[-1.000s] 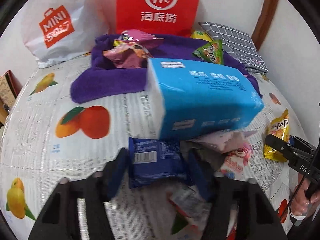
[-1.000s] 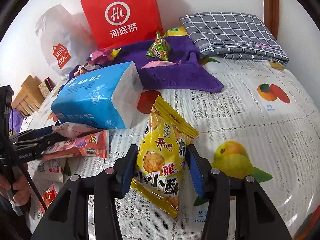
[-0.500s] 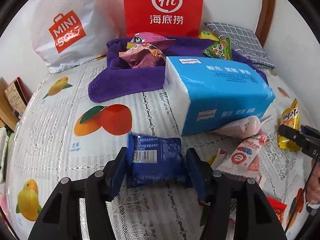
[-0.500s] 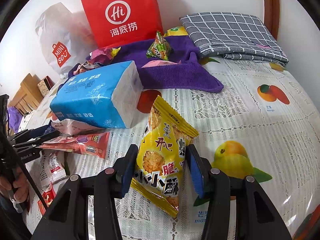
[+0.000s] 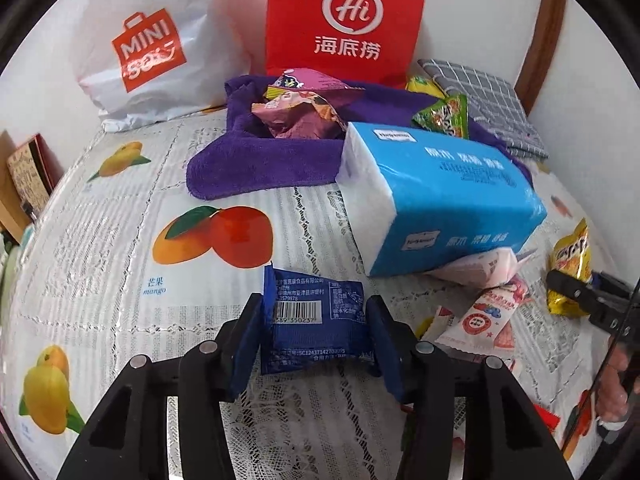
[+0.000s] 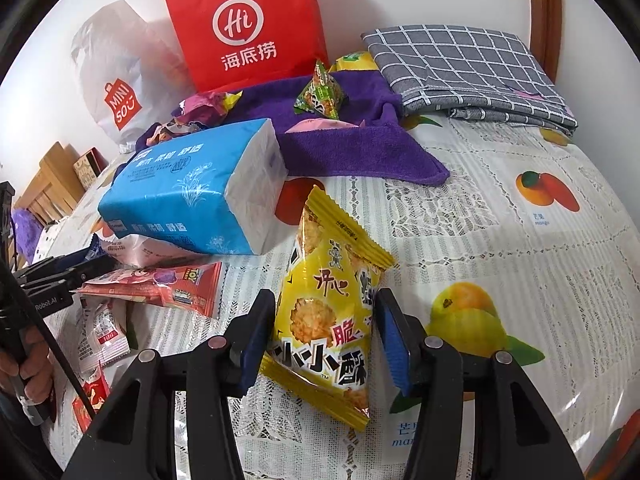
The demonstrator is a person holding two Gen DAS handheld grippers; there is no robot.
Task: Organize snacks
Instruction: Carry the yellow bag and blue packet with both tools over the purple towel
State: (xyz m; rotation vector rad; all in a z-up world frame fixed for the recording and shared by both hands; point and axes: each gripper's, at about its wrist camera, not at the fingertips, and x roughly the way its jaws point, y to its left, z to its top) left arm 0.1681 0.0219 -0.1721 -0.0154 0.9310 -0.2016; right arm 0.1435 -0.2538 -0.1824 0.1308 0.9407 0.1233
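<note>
My left gripper [image 5: 316, 320] is shut on a dark blue snack packet [image 5: 316, 324] and holds it above the fruit-print tablecloth [image 5: 120, 248]. My right gripper [image 6: 326, 316] is shut on a yellow snack bag [image 6: 328, 296], held upright over the cloth. A purple towel [image 5: 260, 156] at the back carries pink and purple snack bags [image 5: 300, 116] and a green packet [image 5: 444, 116]. Loose red and white snack packets [image 5: 484, 316] lie by the blue tissue pack [image 5: 440, 196]. The right gripper with its yellow bag also shows in the left wrist view [image 5: 576, 292].
A red paper bag [image 5: 344, 20] and a white Miniso bag [image 5: 152, 48] stand against the back wall. A folded grey checked cloth [image 6: 464, 68] lies at the back right. Wooden furniture [image 6: 48, 188] stands beyond the table's left edge.
My left gripper has pulled the blue packet back and to the left, away from the tissue pack and the loose packets. My right gripper with the yellow bag has stayed nearly still.
</note>
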